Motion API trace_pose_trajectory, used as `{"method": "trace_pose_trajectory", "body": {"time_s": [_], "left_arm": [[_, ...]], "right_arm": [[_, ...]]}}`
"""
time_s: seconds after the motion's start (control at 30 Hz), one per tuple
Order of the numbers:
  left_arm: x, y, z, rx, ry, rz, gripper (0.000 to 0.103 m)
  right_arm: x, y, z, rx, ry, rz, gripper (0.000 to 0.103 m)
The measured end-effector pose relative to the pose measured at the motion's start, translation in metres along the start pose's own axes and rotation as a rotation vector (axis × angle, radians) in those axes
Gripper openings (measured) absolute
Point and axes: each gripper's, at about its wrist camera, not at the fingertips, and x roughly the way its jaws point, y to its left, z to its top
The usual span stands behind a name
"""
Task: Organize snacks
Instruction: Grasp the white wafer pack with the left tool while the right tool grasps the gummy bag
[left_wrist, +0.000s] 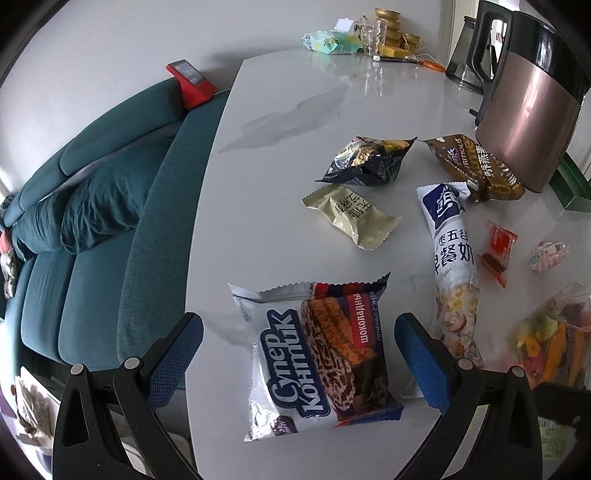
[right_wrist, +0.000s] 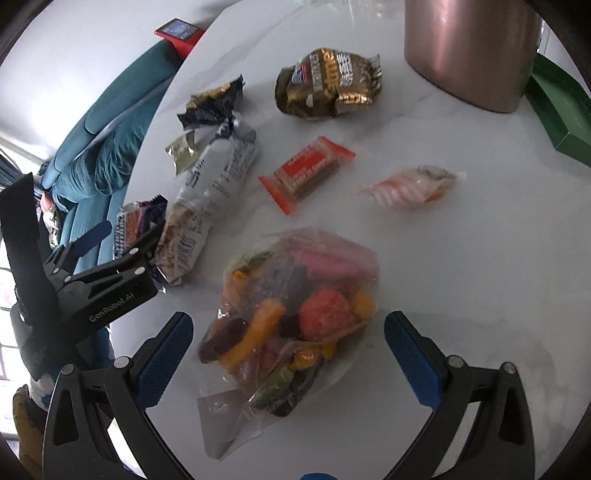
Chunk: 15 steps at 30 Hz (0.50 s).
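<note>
Between the left gripper's (left_wrist: 299, 354) spread fingers lies a biscuit pack (left_wrist: 317, 354), just inside the table's (left_wrist: 280, 110) left edge. Likewise wide apart, the right gripper (right_wrist: 289, 349) straddles a clear candy bag (right_wrist: 291, 325). Other snacks scatter mid-table; bare tabletop opens beyond, towards the kettle (left_wrist: 532, 110).

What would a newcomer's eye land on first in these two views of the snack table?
Probably the Cyrillic-lettered chocolate snack pack, lying on the white table between the fingers of the open left gripper. Next, the clear bag of colourful dried fruit, framed by the open right gripper. Behind the scattered snacks stands a tall copper-coloured kettle.
</note>
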Motion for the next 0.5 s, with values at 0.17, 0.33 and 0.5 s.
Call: {"method": "trace_pose_trajectory", "body": {"time_s": [0.17, 0.33, 0.5], "left_arm": [[0.0045, -0.0025, 0.0005, 0.001, 0.008, -0.005, 0.102], [0.0081, -0.004, 0.0014, -0.001, 0.015, -0.011, 0.102], [0.0106, -0.0063, 0.002, 0.004, 0.017, -0.013, 0.102]], "right_arm": [[0.0055, 0.0035, 0.0011, -0.008, 0.004, -0.002, 0.103], [0.0076, 0.0036, 0.0026, -0.018, 0.003, -0.006, 0.103], [0.0063, 0.0014, 0.0018, -0.032, -0.009, 0.018, 0.103]]}}
